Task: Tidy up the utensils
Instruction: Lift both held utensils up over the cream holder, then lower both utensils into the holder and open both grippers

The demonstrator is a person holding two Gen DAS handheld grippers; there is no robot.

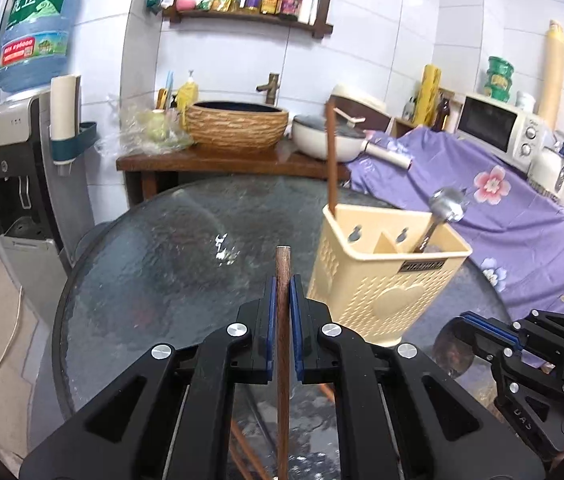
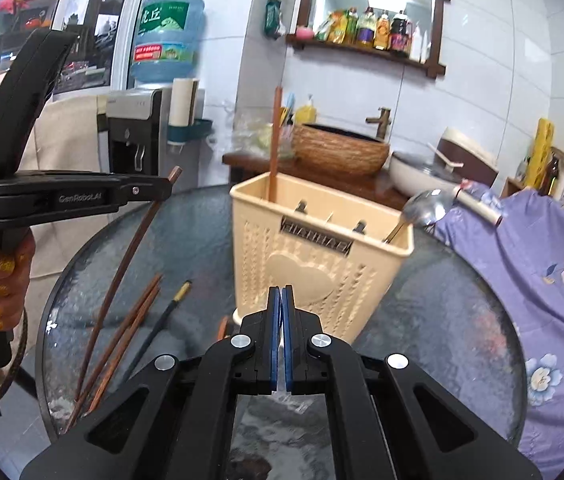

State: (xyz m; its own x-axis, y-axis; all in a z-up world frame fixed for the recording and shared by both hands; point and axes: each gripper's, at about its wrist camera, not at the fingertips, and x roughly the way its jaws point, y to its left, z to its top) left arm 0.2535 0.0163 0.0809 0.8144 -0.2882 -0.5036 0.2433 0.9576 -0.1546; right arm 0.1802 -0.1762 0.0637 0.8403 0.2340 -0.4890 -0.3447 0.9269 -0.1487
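Left claw [image 1: 282, 280] clamped on chopstick [image 1: 283, 344], long axis pointing up-forward.

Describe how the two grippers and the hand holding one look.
Both grippers are black plastic with blue pads and round silver screws: the left gripper, the right gripper. From the right wrist view, the left one carries white "GenRobot.AI" lettering on its side. The hand on its handle has glittery gold nail polish.

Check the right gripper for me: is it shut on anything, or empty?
Shut and empty. The right gripper shows its blue pads pressed together with nothing between them; the loose chopsticks lie on the glass table.
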